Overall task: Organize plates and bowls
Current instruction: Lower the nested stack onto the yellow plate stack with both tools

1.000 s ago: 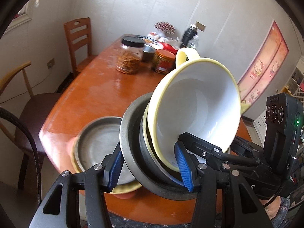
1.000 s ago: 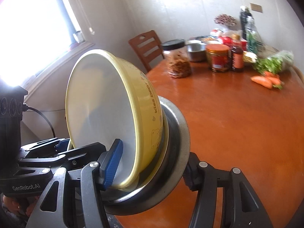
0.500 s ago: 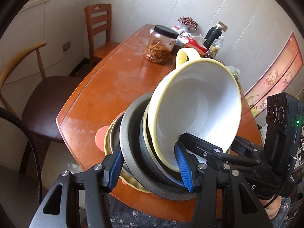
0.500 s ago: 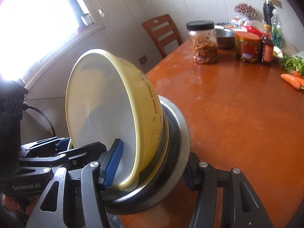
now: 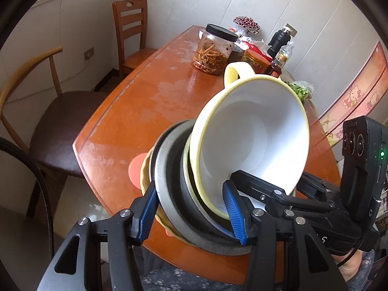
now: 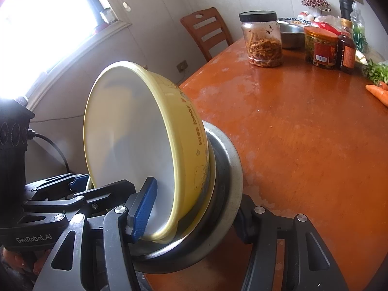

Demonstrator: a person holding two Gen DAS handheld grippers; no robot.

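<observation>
A yellow bowl (image 5: pixel 254 145) with a white inside and a handle is nested in a grey metal plate (image 5: pixel 169 169). Both tilt steeply on edge. My left gripper (image 5: pixel 191 211) is shut on the stack's rim, blue pads on either side. My right gripper (image 6: pixel 191 206) is shut on the same stack from the other side; the bowl (image 6: pixel 135 140) and the metal plate (image 6: pixel 225 169) fill its lower left view. Behind the stack, a yellow plate rim (image 5: pixel 145 167) and an orange-pink dish (image 5: pixel 135 169) show on the table's near corner.
The orange wooden table (image 6: pixel 303 133) holds a jar of dried strips (image 6: pixel 263 38), a red-labelled jar (image 6: pixel 320 48), a sauce bottle (image 6: pixel 348 48), a metal bowl (image 6: pixel 291 34), greens and carrots (image 6: pixel 378 92) at the far end. Two chairs (image 5: pixel 131 31) stand at the left.
Both grippers and the held stack have moved along the table's near corner; the jars look nearer. The metal plate on the yellow plate behind the stack is now hidden.
</observation>
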